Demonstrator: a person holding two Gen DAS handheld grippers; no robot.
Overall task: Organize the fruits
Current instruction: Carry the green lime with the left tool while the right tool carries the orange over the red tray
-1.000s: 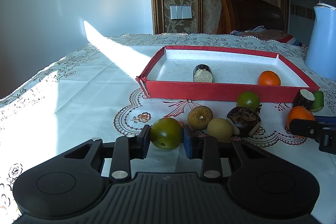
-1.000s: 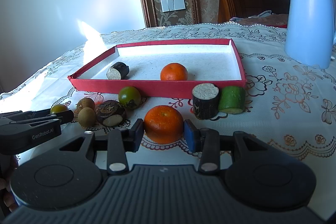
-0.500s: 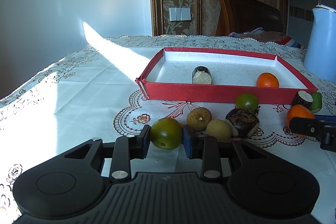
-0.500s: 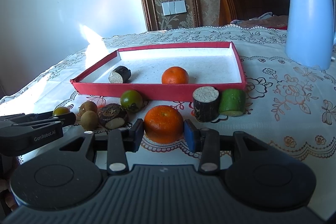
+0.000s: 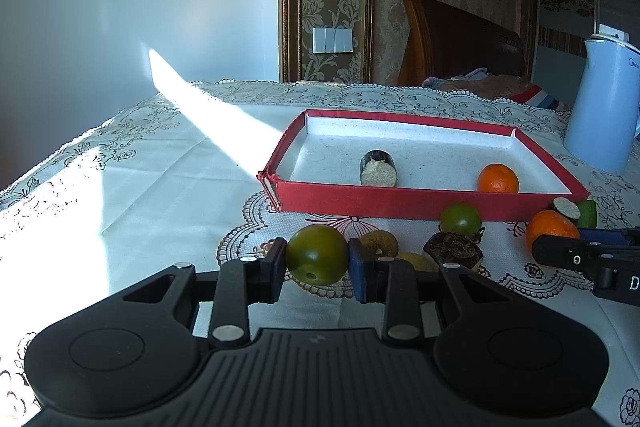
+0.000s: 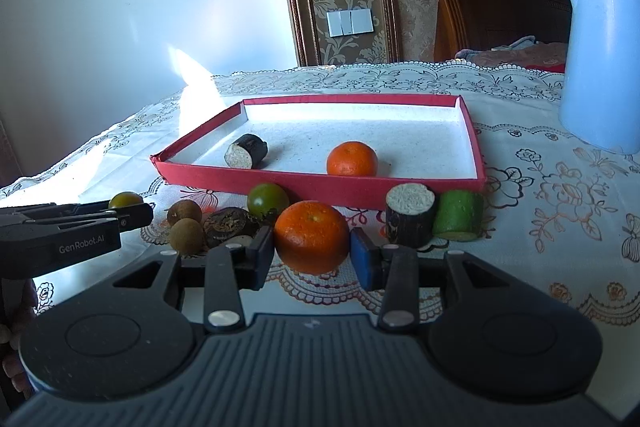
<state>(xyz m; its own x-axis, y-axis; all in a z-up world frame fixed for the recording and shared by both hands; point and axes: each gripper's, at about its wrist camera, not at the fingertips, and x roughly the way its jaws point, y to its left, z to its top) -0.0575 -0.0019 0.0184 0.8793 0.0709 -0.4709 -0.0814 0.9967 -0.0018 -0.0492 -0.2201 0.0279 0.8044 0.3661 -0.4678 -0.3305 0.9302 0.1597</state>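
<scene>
The green tomato (image 5: 317, 255) sits pinched between the jaws of the left gripper (image 5: 317, 259), held across its widest part so the round skin cannot roll out, and it appears lifted clear of the lace-patterned tablecloth (image 5: 160, 179) on the worktop. The right gripper (image 6: 312, 247) has its jaws closed in the same way on a mandarin orange (image 6: 311, 237), gripped at the middle, also apparently carried just short of the red tray (image 6: 320, 189). Both pieces are held low and facing the tray's near wall, which suggests each is about to be carried over that wall and set down inside.

The tray already holds a second mandarin (image 6: 352, 158) towards its right and a dark-skinned sugarcane piece (image 6: 246, 151) lying on its side towards its left, well apart, so there is bare white floor between them for new fruit.

Outside the near wall, things wait in a loose row: another green tomato (image 6: 267, 198) touching the wall, two brown longans (image 6: 185, 223), a dark water chestnut (image 6: 230, 225), then an upright sugarcane stub (image 6: 410, 215) with a green cane piece (image 6: 458, 215) just beside it. A pale blue electric kettle (image 6: 600, 67) stands well off to the right, out of the way of either carrying path.
</scene>
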